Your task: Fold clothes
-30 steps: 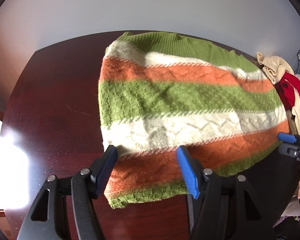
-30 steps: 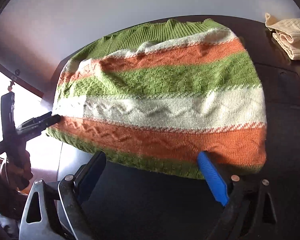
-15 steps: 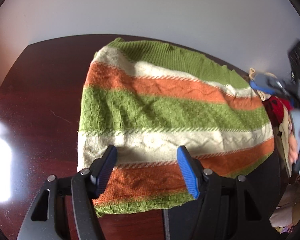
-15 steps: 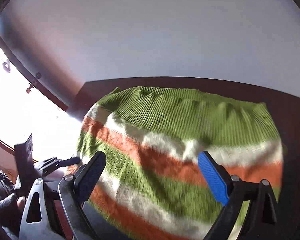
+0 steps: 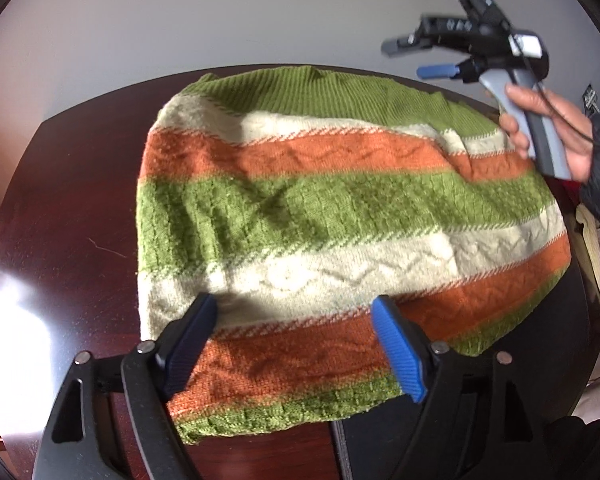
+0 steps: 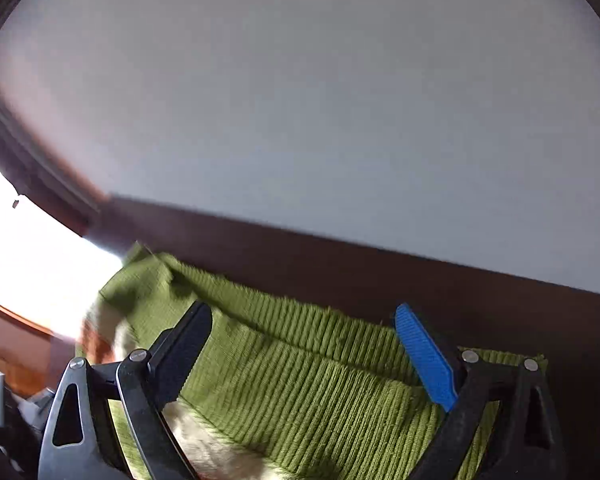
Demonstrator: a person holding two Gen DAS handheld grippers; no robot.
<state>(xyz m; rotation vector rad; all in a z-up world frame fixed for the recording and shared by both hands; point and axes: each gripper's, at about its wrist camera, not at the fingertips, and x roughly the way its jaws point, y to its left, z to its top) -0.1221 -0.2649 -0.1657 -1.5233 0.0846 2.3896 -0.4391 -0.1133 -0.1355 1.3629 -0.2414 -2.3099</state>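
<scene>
A knit sweater (image 5: 340, 208) striped green, orange and cream lies folded flat on the dark wooden table (image 5: 68, 200). My left gripper (image 5: 296, 308) is open and empty, hovering over the sweater's near orange band. My right gripper (image 5: 404, 58) shows in the left wrist view, held in a hand up in the air above the sweater's far right corner, open and empty. In the right wrist view my right gripper (image 6: 300, 312) is open above the sweater's green ribbed band (image 6: 300, 368) at the far table edge.
A pale wall (image 6: 300, 100) stands behind the table. Bright sunlight glares on the table's left side (image 5: 8, 328). A pile of other clothes (image 5: 596, 248) sits at the right edge. A dark mat (image 5: 540, 360) lies under the sweater's near right part.
My right gripper has lifted off the sweater's near edge and swung up and over to its far ribbed end. My left gripper has shifted a little forward over the sweater.
</scene>
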